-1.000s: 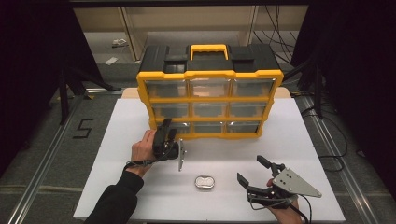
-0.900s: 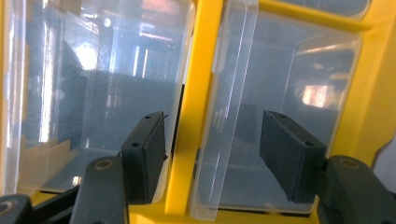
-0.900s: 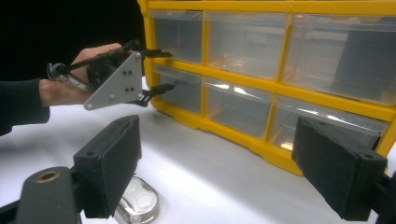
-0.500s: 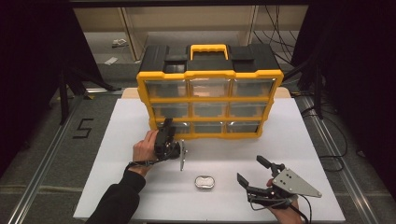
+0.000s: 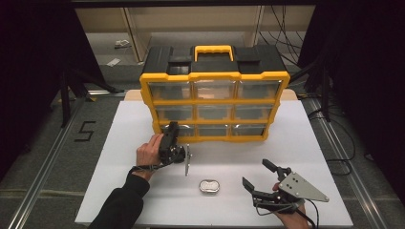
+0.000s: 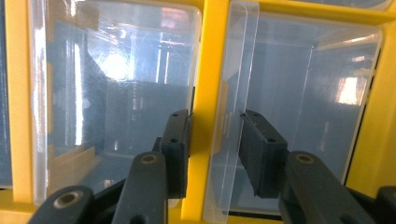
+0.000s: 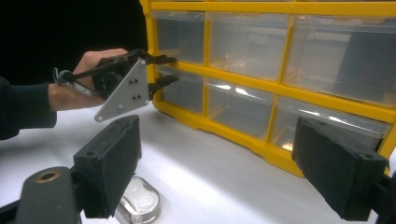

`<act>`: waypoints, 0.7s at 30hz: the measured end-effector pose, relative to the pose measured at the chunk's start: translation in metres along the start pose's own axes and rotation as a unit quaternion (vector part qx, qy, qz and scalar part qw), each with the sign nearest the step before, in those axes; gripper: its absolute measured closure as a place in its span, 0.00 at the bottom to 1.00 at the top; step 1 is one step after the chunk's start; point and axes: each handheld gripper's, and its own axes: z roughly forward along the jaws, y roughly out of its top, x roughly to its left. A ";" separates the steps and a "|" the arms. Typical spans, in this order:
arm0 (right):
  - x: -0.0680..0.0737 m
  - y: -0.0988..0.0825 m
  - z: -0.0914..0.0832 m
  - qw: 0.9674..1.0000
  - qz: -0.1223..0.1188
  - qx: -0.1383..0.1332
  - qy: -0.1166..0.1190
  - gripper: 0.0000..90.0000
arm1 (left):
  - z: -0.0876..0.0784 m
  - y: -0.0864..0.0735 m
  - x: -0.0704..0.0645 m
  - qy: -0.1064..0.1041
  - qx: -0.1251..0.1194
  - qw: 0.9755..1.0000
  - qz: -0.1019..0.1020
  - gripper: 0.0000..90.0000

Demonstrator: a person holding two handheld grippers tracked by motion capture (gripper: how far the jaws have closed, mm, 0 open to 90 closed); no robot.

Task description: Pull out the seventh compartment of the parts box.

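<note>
Yellow frames the organizer [image 5: 215, 102], which stands upright near the back of the white table [image 5: 119, 138] with its clear drawers facing the person, handy to both hands. The left gripper [image 5: 179, 135] is turned on its side at the bottom-left drawer [image 6: 285, 116]; its jaws have just been closing, and in the left gripper view they straddle that drawer's clear front lip, apparently to pull it out, though I cannot tell whether the pads press yet. The right gripper [image 5: 258, 175] waits low at the front with jaws spread and empty, close beside a small tin [image 5: 208, 186], probably meant for the drawer.
</note>
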 end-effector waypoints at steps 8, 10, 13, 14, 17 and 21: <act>0.000 0.000 0.000 1.000 0.000 -0.001 0.001 0.19 | -0.005 0.001 0.000 -0.009 -0.005 1.000 0.020 0.75; 0.000 0.000 0.000 1.000 0.000 -0.002 0.001 0.19 | -0.006 0.001 -0.001 -0.009 -0.005 1.000 0.026 0.81; 0.000 0.000 0.000 1.000 0.000 -0.002 0.001 0.19 | -0.006 0.000 -0.001 -0.017 -0.009 1.000 0.023 0.85; 0.000 0.000 0.000 1.000 0.000 -0.002 0.001 0.19 | -0.007 0.000 -0.001 -0.017 -0.008 1.000 0.024 0.85; 0.000 0.000 0.000 1.000 0.000 -0.002 0.001 0.19 | -0.008 0.000 0.000 -0.020 -0.007 0.999 0.033 0.86; 0.001 0.000 0.000 1.000 0.001 -0.001 0.001 0.19 | -0.010 -0.001 -0.002 -0.020 -0.011 0.999 0.034 0.87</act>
